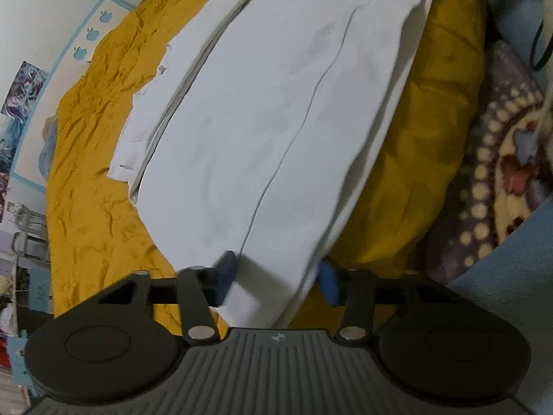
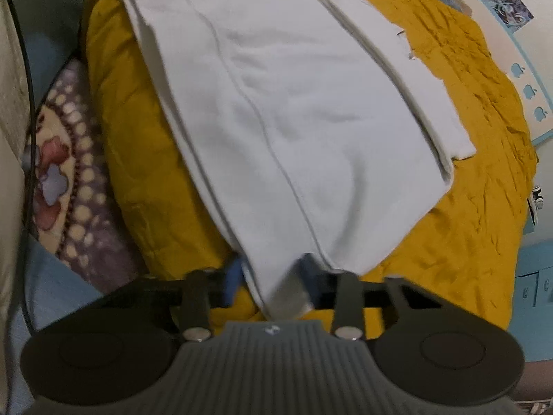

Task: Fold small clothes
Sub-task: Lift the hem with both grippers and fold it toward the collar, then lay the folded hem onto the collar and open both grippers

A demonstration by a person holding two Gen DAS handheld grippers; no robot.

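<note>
A white garment [image 1: 276, 110] lies folded in layers on a mustard-yellow cloth [image 1: 93, 159]. Its near corner runs between the blue pads of my left gripper [image 1: 276, 276], whose jaws stand apart with the fabric's thick end between them. In the right wrist view the same white garment [image 2: 293, 110] stretches away from me, and its other near corner sits between the pads of my right gripper [image 2: 269, 276]. Both grippers hold the fabric's near edge lifted off the yellow cloth [image 2: 466, 207]. The pad contact is partly hidden by fabric.
A patterned purple and cream blanket [image 1: 501, 159] lies beside the yellow cloth, also in the right wrist view [image 2: 65, 173]. A light blue wall panel with apple cut-outs [image 1: 90, 31] and posters [image 1: 24, 86] stand beyond. A black cable [image 2: 27, 103] hangs at the left.
</note>
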